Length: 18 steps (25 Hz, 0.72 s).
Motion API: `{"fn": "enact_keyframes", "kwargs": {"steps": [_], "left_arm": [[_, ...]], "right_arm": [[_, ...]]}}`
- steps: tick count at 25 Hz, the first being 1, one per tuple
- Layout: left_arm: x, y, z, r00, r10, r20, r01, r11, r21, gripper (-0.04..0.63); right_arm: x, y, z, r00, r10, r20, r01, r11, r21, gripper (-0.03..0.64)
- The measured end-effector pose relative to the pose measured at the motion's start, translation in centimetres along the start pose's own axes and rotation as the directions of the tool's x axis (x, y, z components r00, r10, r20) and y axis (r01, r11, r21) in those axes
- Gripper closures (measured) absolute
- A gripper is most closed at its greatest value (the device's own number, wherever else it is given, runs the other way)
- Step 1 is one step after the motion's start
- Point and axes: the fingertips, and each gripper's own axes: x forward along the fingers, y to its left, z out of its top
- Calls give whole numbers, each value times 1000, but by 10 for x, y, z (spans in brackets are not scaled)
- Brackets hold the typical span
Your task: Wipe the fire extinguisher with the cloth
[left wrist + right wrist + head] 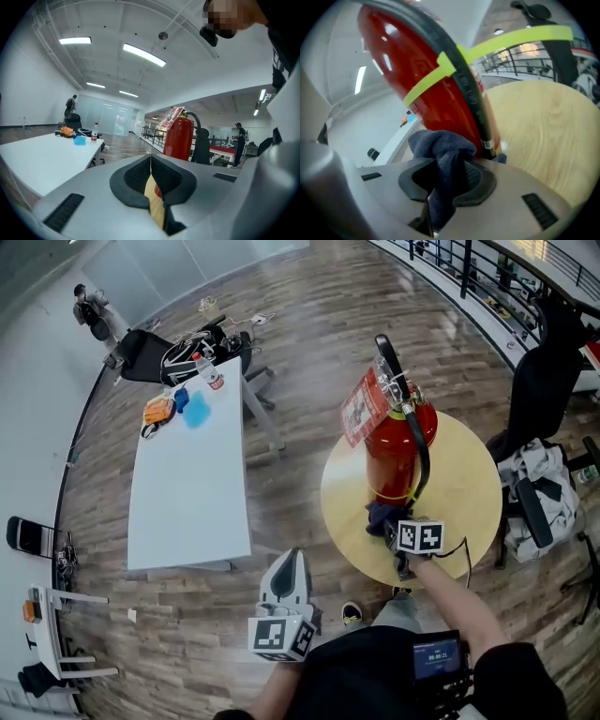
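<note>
Right gripper (445, 183) pinches the blue cloth (440, 149) at six o'clock of the tall red fire extinguisher (394, 454); left gripper (151, 162) is closed, holding nothing.

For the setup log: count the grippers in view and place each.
2. The left gripper is shut, empty, held left of the round table; the right gripper is shut on the cloth at the base of the fire extinguisher. None seems hidden.

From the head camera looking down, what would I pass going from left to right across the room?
white table → left gripper → fire extinguisher → black chair
</note>
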Motion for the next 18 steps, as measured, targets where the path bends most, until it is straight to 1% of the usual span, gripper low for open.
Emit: {"fn": "enact_keyframes", "kwargs": {"steps": [1, 3, 5, 8, 12, 13, 14, 16, 17, 18], "left_arm": [[-5, 4, 1, 1000, -5, 6, 5, 1000, -6, 572], [-13, 12, -2, 1000, -14, 12, 14, 1000, -15, 572], [-15, 22, -5, 1000, -24, 14, 24, 999, -22, 572], [-18, 27, -4, 998, -53, 21, 54, 998, -24, 572], [-14, 22, 6, 993, -109, 49, 110, 994, -16, 572], [-12, 19, 7, 991, -124, 54, 125, 992, -18, 572], [-10, 15, 8, 988, -140, 59, 141, 990, -21, 572], [-7, 7, 9, 983, -169, 66, 171, 985, -25, 572], [-7, 4, 10, 981, -181, 69, 183, 983, -26, 572], [-7, 1, 10, 979, -191, 72, 193, 981, -27, 572]], "right_arm": [[-5, 3, 5, 999, -14, 31, 12, 999, 52, 526], [-18, 14, 16, 995, -14, 98, 6, 997, 78, 526], [-36, 31, 37, 984, 9, 176, -29, 994, 108, 526], [-76, 63, 79, 958, 60, 281, -112, 979, 172, 526], [-134, 114, 143, 922, 128, 366, -183, 976, 121, 526], [-147, 127, 158, 910, 154, 386, -215, 969, 122, 526], [-158, 140, 171, 896, 180, 405, -257, 955, 145, 526], [-177, 164, 194, 871, 209, 445, -333, 917, 220, 526], [-184, 173, 204, 860, 213, 464, -351, 907, 234, 526], [-189, 179, 213, 848, 219, 482, -363, 903, 228, 526]]}}
